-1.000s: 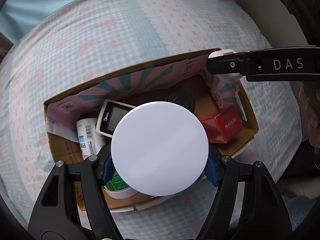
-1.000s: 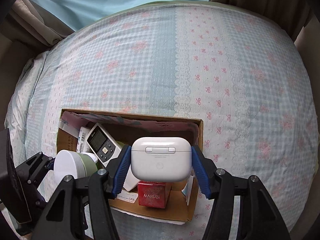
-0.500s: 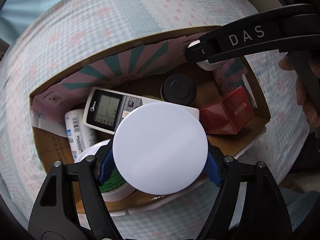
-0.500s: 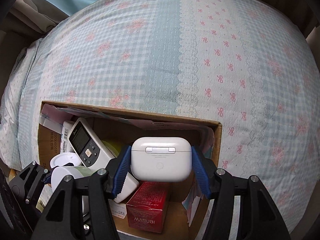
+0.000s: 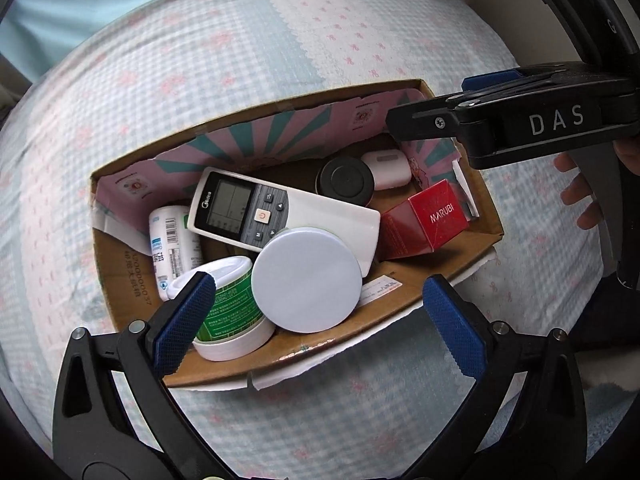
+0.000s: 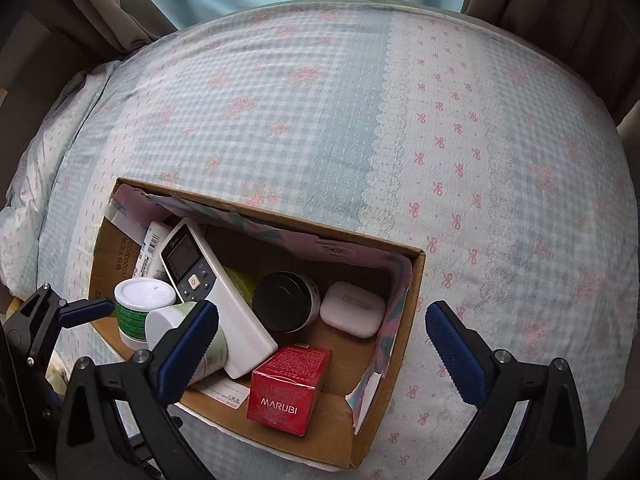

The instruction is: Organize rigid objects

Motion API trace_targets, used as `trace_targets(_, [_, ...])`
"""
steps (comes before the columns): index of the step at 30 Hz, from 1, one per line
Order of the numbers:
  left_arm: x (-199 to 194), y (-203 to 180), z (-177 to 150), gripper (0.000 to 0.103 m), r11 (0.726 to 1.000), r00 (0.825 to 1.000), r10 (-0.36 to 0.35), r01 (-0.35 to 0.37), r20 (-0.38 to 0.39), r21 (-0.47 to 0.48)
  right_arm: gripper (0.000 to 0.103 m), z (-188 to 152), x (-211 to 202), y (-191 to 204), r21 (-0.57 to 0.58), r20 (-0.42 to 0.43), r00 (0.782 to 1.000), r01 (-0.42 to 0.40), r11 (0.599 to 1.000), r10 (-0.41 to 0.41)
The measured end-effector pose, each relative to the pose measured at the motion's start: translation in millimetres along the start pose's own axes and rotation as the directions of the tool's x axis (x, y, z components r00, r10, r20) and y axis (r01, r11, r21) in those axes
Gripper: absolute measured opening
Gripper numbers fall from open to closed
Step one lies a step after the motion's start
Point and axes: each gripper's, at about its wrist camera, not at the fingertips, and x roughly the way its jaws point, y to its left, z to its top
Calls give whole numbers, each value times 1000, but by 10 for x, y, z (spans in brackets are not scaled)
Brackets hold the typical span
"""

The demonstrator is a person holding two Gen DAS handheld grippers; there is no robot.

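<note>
A cardboard box lies on the bed. In it are a white round-lidded jar, a white earbuds case, a white remote, a black-lidded jar, a red MARUBI box, a green-labelled tub and a white bottle. My left gripper is open and empty above the box's near edge. My right gripper is open and empty above the box's right end; it shows in the left wrist view.
The bed cover is blue check with pink bows and spreads all around the box. Brown curtains hang at the far side. The person's fingers show at the right edge of the left wrist view.
Both grippers opened. The white round-lidded jar dropped from the left gripper into the box, and the earbuds case dropped from the right gripper into the box's back right corner. Both grippers pulled back.
</note>
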Motion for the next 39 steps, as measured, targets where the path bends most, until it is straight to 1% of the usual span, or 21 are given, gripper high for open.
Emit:
trace_targets(4, [-130,-64,-25,103,999,999,30,-30,19,17,103,-55,-109,7,13,19,1000,-1,1000,1])
trace_targets(6, [-243,-98,-43,103,999,999,27,-27,38,17,103,-76,-184,30,8,28,1000,3,1000,-3])
trace_targets(13, [-654,-136,-81,103,999,995,48,-48,90,-9,103,-171,-581,108,4,88,996,17,1000,-17])
trace_targets(15, [-804,-178,-104,103,998,994,58,-58,97,-11,103,-204,-745,136,4,104,994,22,1000,-22])
trace_targets(18, [-1115,-235,-131,103,997,989,71,-68,130,-25,103,-246,-1072,181,7,134,991,27,1000,-28])
trace_targets(20, [-1361,-263,-126,103,992,981,117,-109,157,-58,103,-284,-1342,197,12,164,986,33,999,-34])
trace_targets(21, [-1494,-274,-113,103,990,976,134,-122,174,-77,103,-308,-1487,203,15,182,983,32,999,-34])
trace_targets(22, [-1630,-283,-98,103,989,971,135,-119,195,-92,103,-337,-1633,214,16,200,979,31,999,-34])
trace_targets(25, [-2079,-333,-39,103,986,951,141,-109,277,-127,103,-431,-2068,243,13,248,967,52,999,-54])
trace_targets(28, [-2529,-424,15,103,977,921,187,-137,343,-165,103,-546,-2552,257,35,320,942,92,995,-98])
trace_targets(31, [-2964,-581,11,103,974,881,210,-151,425,-168,103,-701,-3027,271,83,400,909,94,992,-120])
trace_targets(34, [-3289,-729,-23,103,973,848,221,-155,482,-172,103,-884,-3416,295,122,469,868,116,986,-161])
trace_targets(37, [-3510,-829,-118,103,971,812,227,-145,538,-191,103,-1050,-3675,324,147,520,831,143,979,-200])
trace_targets(39, [-3585,-879,-198,103,967,792,242,-151,560,-205,103,-1146,-3778,331,156,542,812,156,975,-217])
